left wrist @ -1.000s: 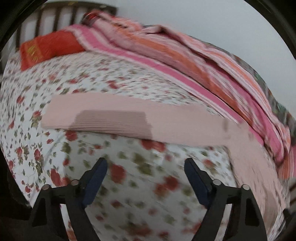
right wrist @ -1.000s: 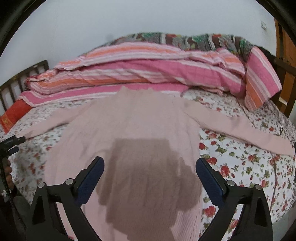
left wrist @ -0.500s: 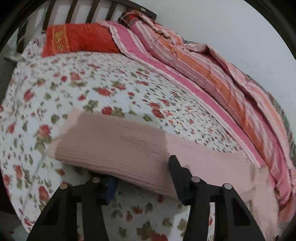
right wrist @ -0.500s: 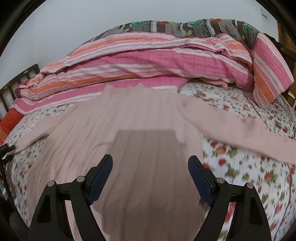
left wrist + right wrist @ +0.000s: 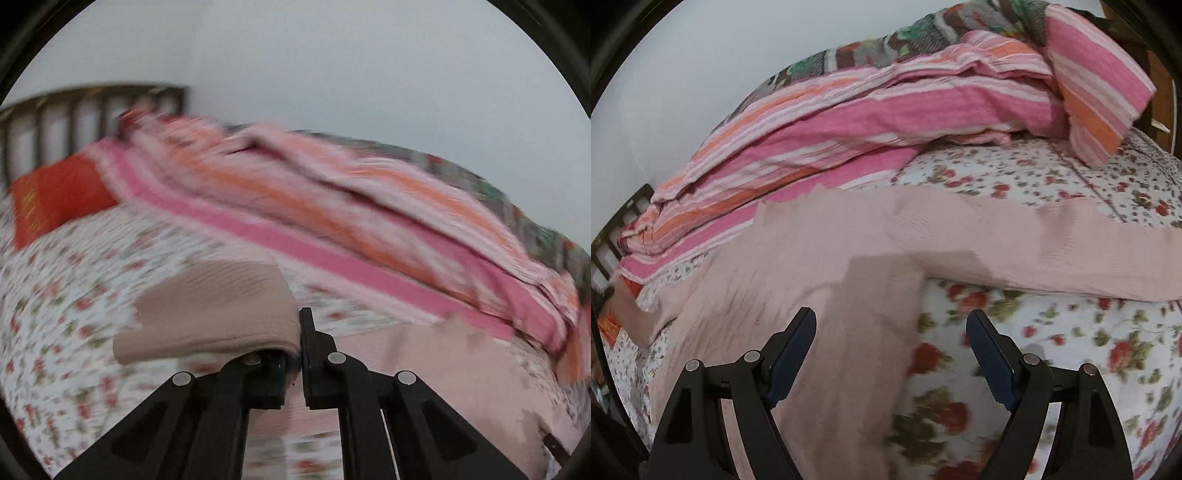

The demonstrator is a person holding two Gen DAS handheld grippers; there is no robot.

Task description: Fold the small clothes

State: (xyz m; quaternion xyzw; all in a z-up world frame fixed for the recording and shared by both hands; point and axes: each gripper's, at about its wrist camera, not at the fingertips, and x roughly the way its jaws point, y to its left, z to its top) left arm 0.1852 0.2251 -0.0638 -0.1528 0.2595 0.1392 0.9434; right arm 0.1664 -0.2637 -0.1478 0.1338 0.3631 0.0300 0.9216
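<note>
The pink sweater (image 5: pixel 827 266) lies spread flat on the bed's floral sheet (image 5: pixel 1071 354), its ribbed body running from the near edge toward the bedding pile and one long sleeve (image 5: pixel 1071 251) stretched out toward 3 o'clock in the right wrist view. The left claw (image 5: pixel 293 347) is pressed together, pinching the end of the other sleeve (image 5: pixel 210 314), whose cuff end is lifted off the sheet and drapes over toward 9 o'clock of the black fingers (image 5: pixel 314 343); the rest of the garment trails off toward 4 o'clock in that blurred view. The right claw (image 5: pixel 890 332) is spread wide with nothing between its two blue pads (image 5: pixel 792 354), hanging over the sweater's side edge, the left pad above pink knit and the right pad above bare flowered sheet. Outward from there, one striped pink and orange quilt (image 5: pixel 886 118) is heaped along the far side at 12 o'clock, with one dark patchwork blanket (image 5: pixel 886 48) behind it against the pale wall (image 5: pixel 332 74). One red pillow (image 5: pixel 55 199) sits at 10 o'clock in the left wrist view, carrying yellow marks too blurred to read, below a dark slatted headboard (image 5: pixel 92 107). No readable brand or label shows on anything.
</note>
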